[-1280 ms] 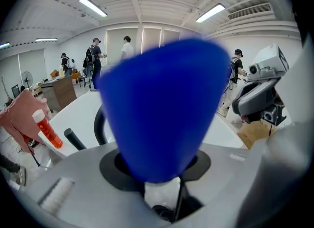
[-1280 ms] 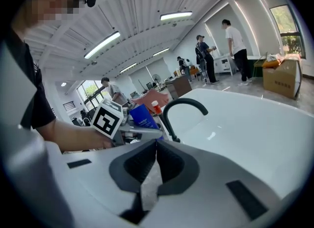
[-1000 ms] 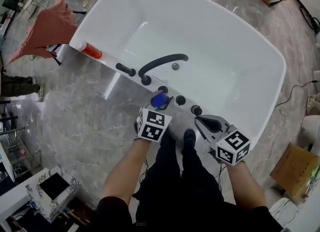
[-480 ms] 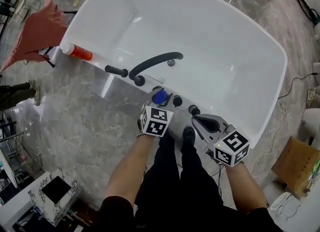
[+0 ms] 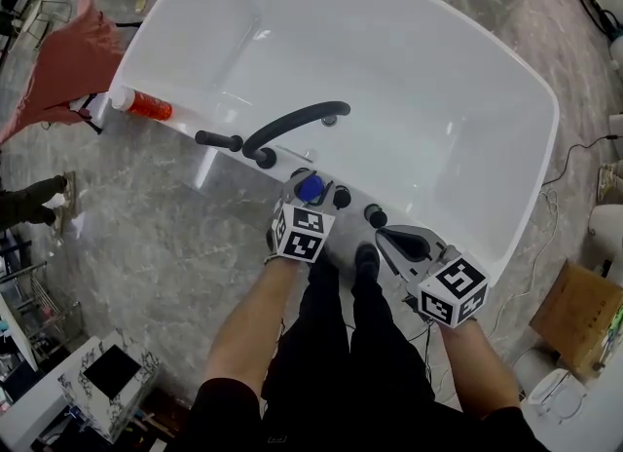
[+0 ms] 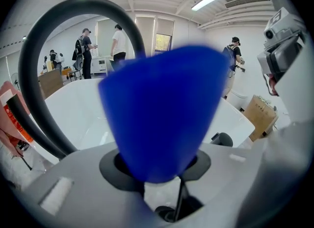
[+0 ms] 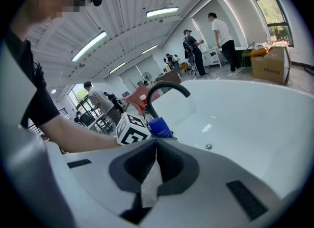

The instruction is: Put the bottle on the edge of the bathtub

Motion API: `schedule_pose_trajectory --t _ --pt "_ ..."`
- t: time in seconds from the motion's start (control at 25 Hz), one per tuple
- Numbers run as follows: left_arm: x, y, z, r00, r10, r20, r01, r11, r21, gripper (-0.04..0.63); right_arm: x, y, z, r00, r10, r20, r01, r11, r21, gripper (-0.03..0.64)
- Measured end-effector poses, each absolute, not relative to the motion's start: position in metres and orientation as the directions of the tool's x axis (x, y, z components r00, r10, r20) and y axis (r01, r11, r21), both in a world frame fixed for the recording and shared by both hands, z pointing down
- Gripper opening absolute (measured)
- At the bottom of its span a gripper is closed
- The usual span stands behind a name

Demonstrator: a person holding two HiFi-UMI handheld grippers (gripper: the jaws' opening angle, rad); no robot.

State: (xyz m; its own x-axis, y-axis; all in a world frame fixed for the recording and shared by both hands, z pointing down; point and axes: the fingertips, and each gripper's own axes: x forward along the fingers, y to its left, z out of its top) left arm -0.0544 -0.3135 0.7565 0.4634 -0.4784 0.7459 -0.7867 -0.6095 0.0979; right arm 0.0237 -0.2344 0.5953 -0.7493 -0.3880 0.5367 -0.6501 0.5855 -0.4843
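Left hand-held gripper [image 5: 309,196], near centre: jaws stand fairly wide and are closed on the blue bottle [image 5: 310,188], which sits between the pads. In the left gripper view the bottle [image 6: 162,114] fills the middle of the frame. From above it appears end-on over the near rim of the bathtub [image 5: 438,70], just right of the faucet base and just left of the knobs. Whether it touches the rim cannot be told.

Far left: a red cloth [image 5: 58,65] hangs over the marble floor [image 5: 156,236]. Beside it, a red bottle [image 5: 142,104] lies on the tub's left rim.

Left of centre: a black handle [image 5: 219,140] lies on the near rim. The black faucet [image 5: 292,124] arches from that rim over the basin.

Right of centre: two black knobs [image 5: 342,197] stand on the near rim.

Right: the right hand-held gripper [image 5: 405,242] hangs just off the tub's near rim, well apart from the blue bottle. Its jaws are closed tip to tip.

Far right: a cardboard box [image 5: 574,319] sits on the floor.
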Motion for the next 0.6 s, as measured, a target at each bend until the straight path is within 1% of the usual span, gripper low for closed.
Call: schedule_pose_trajectory --t 0.28,0.6 --pt "-0.046 -0.312 0.763 0.488 -0.486 0.725 -0.782 -0.613 0.116 0.163 0.028 -0.228 0.600 -0.743 -0.389 0.544 -0.658 0.570 -0.492 0.012" --pt "-0.039 -0.312 0.760 0.486 -0.489 0.724 -0.764 -0.640 0.080 0.161 0.023 -0.223 0.601 -0.746 -0.389 0.540 -0.656 0.565 -0.499 0.012"
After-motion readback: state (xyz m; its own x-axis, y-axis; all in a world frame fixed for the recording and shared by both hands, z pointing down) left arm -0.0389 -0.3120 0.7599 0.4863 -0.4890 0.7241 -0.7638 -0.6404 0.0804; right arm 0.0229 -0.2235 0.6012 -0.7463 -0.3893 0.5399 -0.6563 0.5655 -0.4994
